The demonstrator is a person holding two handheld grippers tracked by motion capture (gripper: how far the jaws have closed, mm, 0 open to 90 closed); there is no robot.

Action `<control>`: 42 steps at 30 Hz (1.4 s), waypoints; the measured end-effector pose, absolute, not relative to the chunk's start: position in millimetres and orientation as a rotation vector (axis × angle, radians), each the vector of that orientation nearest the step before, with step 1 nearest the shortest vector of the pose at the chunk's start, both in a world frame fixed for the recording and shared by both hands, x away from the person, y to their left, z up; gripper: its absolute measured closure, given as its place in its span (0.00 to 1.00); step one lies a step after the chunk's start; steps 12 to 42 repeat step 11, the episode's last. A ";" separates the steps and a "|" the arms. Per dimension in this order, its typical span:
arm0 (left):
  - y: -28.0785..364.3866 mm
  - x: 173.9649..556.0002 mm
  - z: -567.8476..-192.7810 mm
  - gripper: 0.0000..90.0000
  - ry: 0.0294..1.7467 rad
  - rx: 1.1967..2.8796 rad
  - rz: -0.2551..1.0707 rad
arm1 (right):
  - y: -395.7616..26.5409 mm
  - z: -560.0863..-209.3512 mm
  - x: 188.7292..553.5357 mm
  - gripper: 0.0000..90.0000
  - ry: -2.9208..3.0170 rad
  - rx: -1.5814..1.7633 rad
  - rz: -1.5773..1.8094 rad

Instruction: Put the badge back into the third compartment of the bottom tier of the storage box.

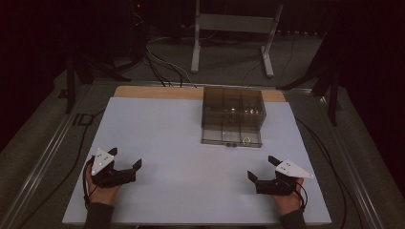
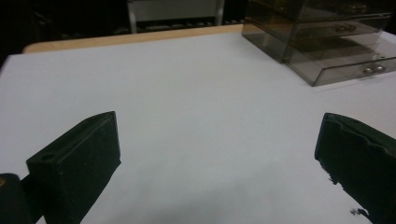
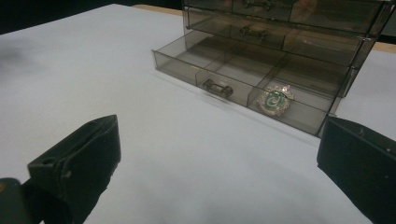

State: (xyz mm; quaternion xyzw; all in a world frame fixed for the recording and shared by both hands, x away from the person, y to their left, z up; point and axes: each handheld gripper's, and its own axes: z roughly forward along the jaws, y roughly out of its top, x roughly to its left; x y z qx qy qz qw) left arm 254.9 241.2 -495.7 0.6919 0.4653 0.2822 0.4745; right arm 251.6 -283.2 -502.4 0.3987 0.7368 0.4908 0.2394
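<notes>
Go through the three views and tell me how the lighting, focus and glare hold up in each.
High view: dim, surroundings nearly black, the white table top evenly lit, the smoky drawer box soft and grainy. Left gripper view: its tongs loom dark and slightly blurred, the box corner sharper. Right gripper view: the green brooch in the open bottom drawer is sharp enough, faint sheen on the plastic.

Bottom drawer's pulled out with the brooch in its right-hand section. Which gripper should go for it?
Probably the right gripper: the brooch sits in the open drawer on its side, ahead of its open fingers. The left gripper is farther off.
</notes>
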 end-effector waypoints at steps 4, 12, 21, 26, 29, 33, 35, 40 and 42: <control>245.9 248.8 -498.3 0.01 1.149 1.667 0.711 | -284.1 -501.6 251.0 0.00 2.010 1.100 1.349; 251.5 247.2 -498.4 0.01 1.163 1.608 0.706 | -283.6 -502.3 251.3 0.00 2.011 1.106 1.347; 251.5 247.2 -498.4 0.01 1.163 1.608 0.706 | -283.6 -502.3 251.3 0.00 2.011 1.106 1.347; 251.5 247.2 -498.4 0.01 1.163 1.608 0.706 | -283.6 -502.3 251.3 0.00 2.011 1.106 1.347; 251.5 247.2 -498.4 0.01 1.163 1.608 0.706 | -283.6 -502.3 251.3 0.00 2.011 1.106 1.347; 251.5 247.2 -498.4 0.01 1.163 1.608 0.706 | -283.6 -502.3 251.3 0.00 2.011 1.106 1.347; 251.5 247.2 -498.4 0.01 1.163 1.608 0.706 | -283.6 -502.3 251.3 0.00 2.011 1.106 1.347; 251.5 247.2 -498.4 0.01 1.163 1.608 0.706 | -283.6 -502.3 251.3 0.00 2.011 1.106 1.347; 251.5 247.2 -498.4 0.01 1.163 1.608 0.706 | -283.6 -502.3 251.3 0.00 2.011 1.106 1.347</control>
